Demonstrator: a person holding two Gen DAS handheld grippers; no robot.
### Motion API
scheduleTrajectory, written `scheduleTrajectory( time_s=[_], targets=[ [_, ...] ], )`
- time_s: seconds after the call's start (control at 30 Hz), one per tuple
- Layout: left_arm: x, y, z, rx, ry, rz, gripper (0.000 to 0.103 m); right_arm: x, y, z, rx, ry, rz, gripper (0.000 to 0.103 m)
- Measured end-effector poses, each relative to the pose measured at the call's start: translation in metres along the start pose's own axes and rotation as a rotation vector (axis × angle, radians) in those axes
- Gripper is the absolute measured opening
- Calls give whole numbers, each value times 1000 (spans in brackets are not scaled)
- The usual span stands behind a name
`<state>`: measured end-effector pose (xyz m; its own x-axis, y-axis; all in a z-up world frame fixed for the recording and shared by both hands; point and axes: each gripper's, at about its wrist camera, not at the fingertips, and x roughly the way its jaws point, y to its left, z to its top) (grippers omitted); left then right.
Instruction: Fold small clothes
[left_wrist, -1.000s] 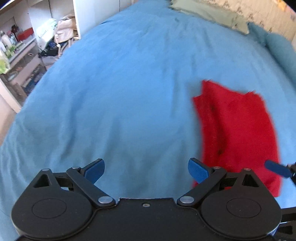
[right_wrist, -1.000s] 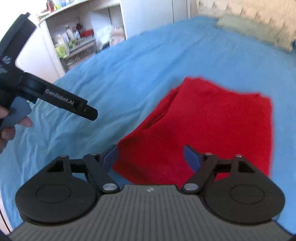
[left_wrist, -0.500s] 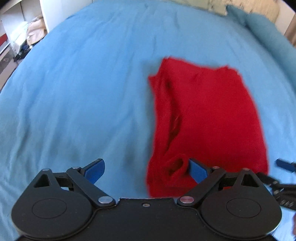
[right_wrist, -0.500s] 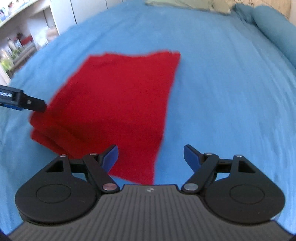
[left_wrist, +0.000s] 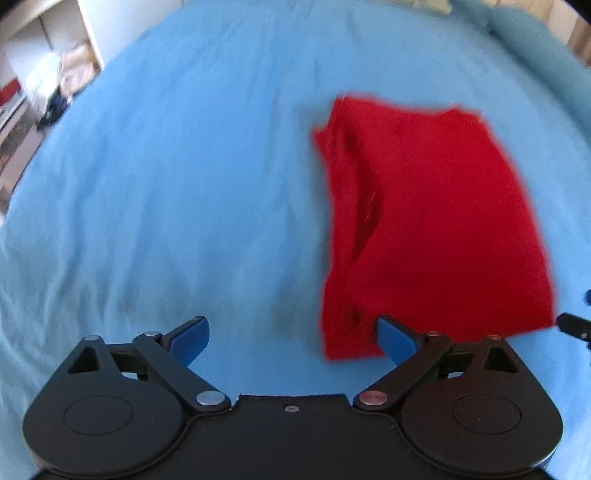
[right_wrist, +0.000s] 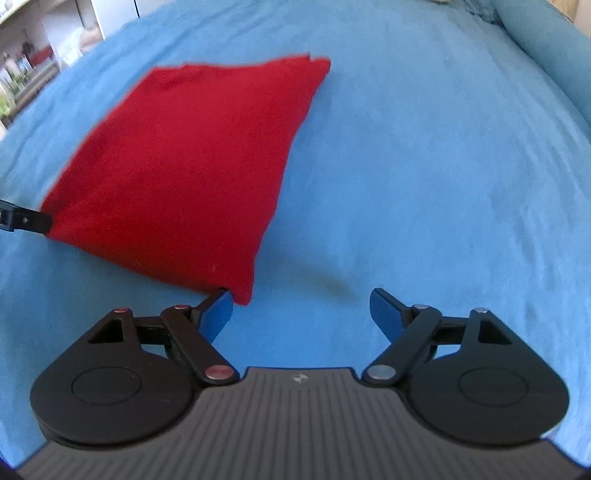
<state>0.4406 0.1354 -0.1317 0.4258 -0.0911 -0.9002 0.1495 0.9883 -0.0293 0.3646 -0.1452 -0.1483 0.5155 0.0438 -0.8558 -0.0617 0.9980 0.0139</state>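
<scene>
A red folded garment (left_wrist: 436, 221) lies flat on the blue bed sheet (left_wrist: 184, 184). In the left wrist view it is ahead and to the right, with layered edges along its left side. My left gripper (left_wrist: 291, 341) is open and empty, and its right finger sits at the garment's near left corner. In the right wrist view the garment (right_wrist: 184, 166) is ahead and to the left. My right gripper (right_wrist: 301, 312) is open and empty, and its left finger is at the garment's near right corner. The left gripper's tip (right_wrist: 26, 220) shows at the garment's left corner.
A blue pillow (right_wrist: 546, 48) lies at the far right of the bed. Shelves with clutter (left_wrist: 40, 92) stand beyond the bed's far left edge. The sheet (right_wrist: 443, 184) spreads wide on both sides of the garment.
Both grippers have swung toward the garment's near edge. The right gripper has come lower and closer to the near right corner. The left one has shifted left, so the garment sits further right.
</scene>
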Motion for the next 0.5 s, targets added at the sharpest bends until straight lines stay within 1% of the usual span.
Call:
scheduleTrajectory(
  time_s=[0.1, 0.13, 0.2, 0.23, 0.33, 0.4, 0.47, 0.5],
  targets=[
    [-20, -1, 21, -8, -92, -89, 102, -17, -9, 14, 36, -41, 58, 97],
    [-23, -1, 31, -16, -119, -108, 103, -22, -13, 22, 49, -55, 84, 98],
    [-20, 0, 50, -30, -148, -140, 103, -26, -19, 36, 70, -74, 126, 100],
    [-14, 1, 59, -36, -139, -155, 103, -28, -23, 45, 84, -86, 151, 102],
    [12, 2, 78, -46, -101, -201, 103, -19, -31, 71, 127, -98, 213, 103],
    [33, 7, 85, -64, -57, -242, 101, -5, -34, 82, 158, -72, 252, 103],
    [46, 9, 88, -92, -15, -282, 94, 14, -38, 88, 201, -41, 302, 103],
    [54, 11, 88, -108, 9, -314, 93, 24, -38, 92, 225, -21, 320, 103]
  ],
)
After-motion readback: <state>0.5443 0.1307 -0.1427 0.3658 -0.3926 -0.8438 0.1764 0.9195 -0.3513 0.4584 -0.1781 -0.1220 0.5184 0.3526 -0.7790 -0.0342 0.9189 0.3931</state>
